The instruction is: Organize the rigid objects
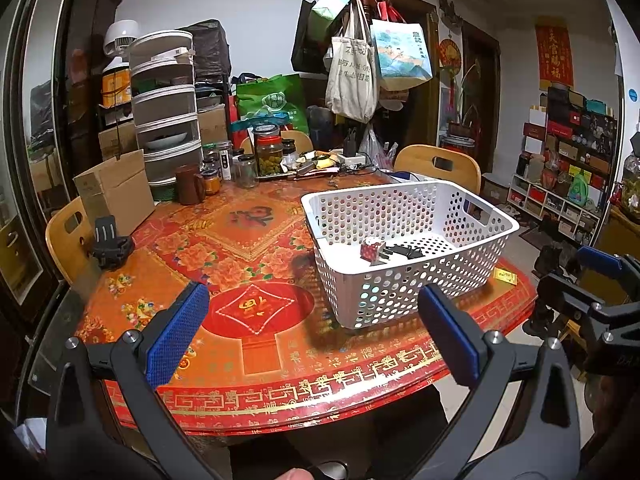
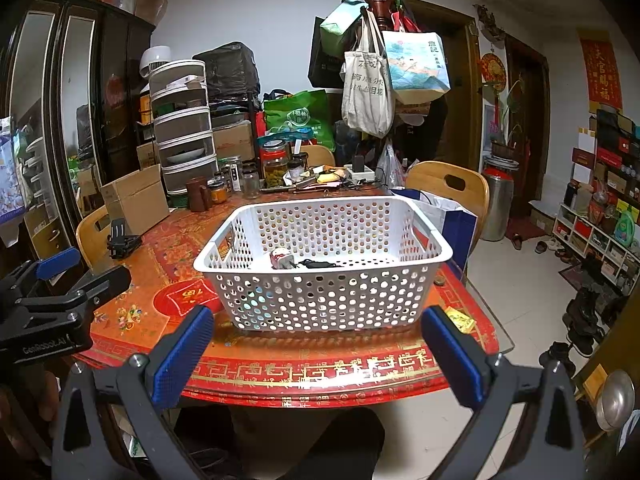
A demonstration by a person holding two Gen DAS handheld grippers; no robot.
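Note:
A white perforated basket (image 1: 496, 216) (image 2: 236, 220) stands on the red patterned table (image 1: 256, 364) (image 2: 320, 372). Inside it lie a small red and white charger (image 1: 371, 249) (image 2: 280, 258) and a black object (image 1: 404, 252) (image 2: 316, 264). A black clip stand (image 1: 108, 240) (image 2: 120, 236) sits at the table's left edge. A small yellow packet (image 1: 505, 276) (image 2: 460, 318) lies right of the basket. My left gripper (image 1: 312, 312) is open and empty, held above the table's near edge. My right gripper (image 2: 316, 332) is open and empty, in front of the basket.
A cardboard box (image 1: 116, 188), a stacked food cover tower (image 1: 168, 108), jars (image 1: 268, 152) and clutter fill the table's far side. Wooden chairs (image 1: 440, 164) stand around it. A coat rack with bags (image 1: 360, 64) rises behind. Shelves (image 1: 568, 184) line the right wall.

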